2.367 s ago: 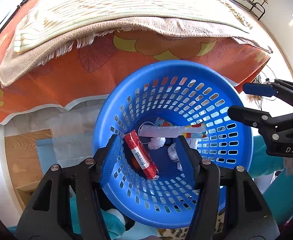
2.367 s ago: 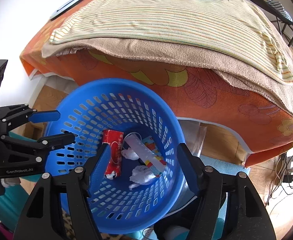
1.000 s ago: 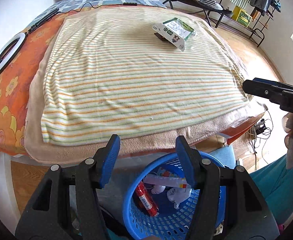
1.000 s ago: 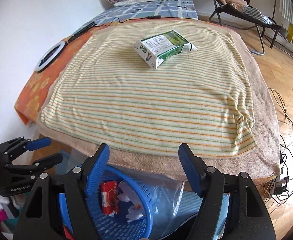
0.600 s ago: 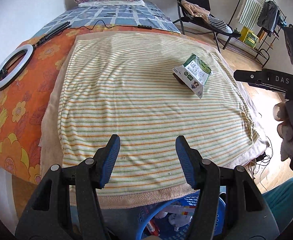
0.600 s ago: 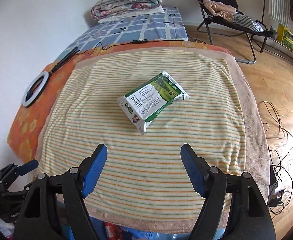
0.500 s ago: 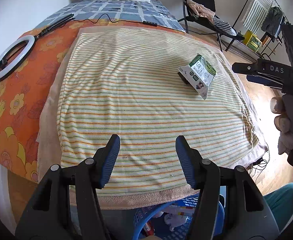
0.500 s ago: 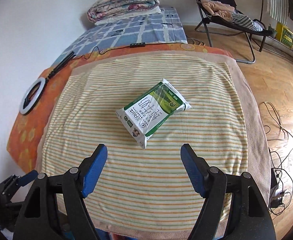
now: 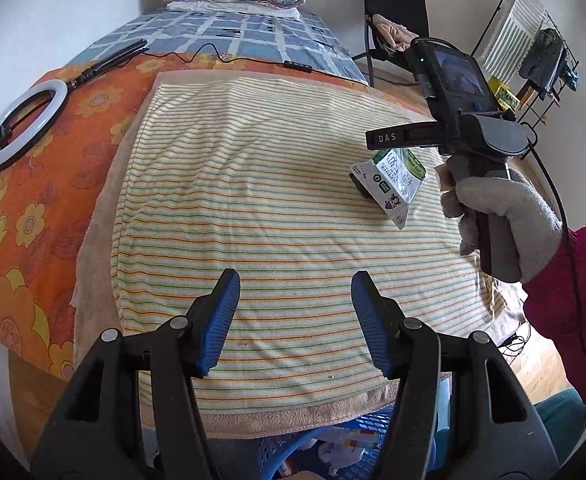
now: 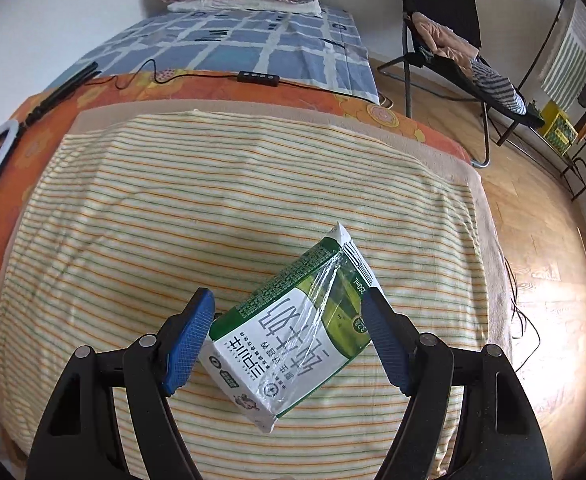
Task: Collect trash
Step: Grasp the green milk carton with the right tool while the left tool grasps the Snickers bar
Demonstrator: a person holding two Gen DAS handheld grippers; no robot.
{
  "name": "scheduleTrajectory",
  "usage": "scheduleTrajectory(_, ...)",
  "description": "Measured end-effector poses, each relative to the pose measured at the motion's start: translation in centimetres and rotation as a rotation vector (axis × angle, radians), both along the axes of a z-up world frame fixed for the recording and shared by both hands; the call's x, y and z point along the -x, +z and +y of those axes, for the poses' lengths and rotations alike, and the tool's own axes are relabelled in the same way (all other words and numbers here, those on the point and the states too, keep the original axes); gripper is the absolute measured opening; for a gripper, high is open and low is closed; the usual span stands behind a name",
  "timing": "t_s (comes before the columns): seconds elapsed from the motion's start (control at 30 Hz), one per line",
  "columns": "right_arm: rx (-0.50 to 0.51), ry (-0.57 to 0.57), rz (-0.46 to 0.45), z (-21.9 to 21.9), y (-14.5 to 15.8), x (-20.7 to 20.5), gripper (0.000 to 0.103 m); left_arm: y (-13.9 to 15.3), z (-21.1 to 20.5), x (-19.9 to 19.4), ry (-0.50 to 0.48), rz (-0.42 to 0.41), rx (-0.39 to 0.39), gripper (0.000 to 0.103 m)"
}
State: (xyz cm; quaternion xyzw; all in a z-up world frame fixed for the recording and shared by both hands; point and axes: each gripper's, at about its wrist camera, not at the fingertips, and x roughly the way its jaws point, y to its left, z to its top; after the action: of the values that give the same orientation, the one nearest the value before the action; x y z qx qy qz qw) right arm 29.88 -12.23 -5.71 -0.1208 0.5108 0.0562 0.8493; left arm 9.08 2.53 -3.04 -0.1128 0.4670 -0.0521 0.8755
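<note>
Between the right claw's wide-spread pads lies the milk carton, ungripped.

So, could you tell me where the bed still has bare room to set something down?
The striped blanket is bare from its left edge across to the milk carton, and down to the near edge. The right side is crowded: carton between the right gripper's jaws. The ring light occupies the far left.

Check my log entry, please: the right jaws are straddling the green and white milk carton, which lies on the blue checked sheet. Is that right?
Not quite. The milk carton does sit between the right gripper's open jaws, but it lies on the striped towel, not the blue checked sheet, which is farther back. The right wrist view shows this.
</note>
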Motion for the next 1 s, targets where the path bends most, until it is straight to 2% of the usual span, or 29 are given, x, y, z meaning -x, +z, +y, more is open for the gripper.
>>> scheduleTrajectory(0.13,0.125,0.018,0.014,0.7,-1.6,-1.1,0.075,-0.5,0.6,-0.1,-0.004,0.019,0.018,0.060)
scheduleTrajectory(0.27,0.199,0.055,0.023,-0.1,-2.1,-0.5,0.075,-0.8,0.7,0.1,-0.008,0.027,0.027,0.060)
scheduleTrajectory(0.4,0.214,0.063,0.045,-2.3,-2.5,1.1,0.075,-0.8,0.3,0.4,-0.020,0.031,0.017,0.060)
scheduleTrajectory(0.57,0.168,0.037,0.092,-6.2,-3.5,2.9,0.075,-1.4,-0.6,-0.1,-0.036,0.041,0.006,0.060)
scheduleTrajectory(0.77,0.120,-0.009,0.121,-11.2,-3.9,3.8,0.075,-1.7,-3.4,-3.5,-0.128,0.059,0.005,0.060)
scheduleTrajectory(0.93,-0.112,-0.036,0.137,-14.7,-2.4,4.2,0.076,-1.7,-6.8,-8.3,-0.243,0.060,-0.007,0.060)
scheduleTrajectory(1.0,-0.168,-0.038,0.141,-15.7,-2.1,4.0,0.077,-2.0,-8.4,-10.4,-0.303,0.068,-0.022,0.060)
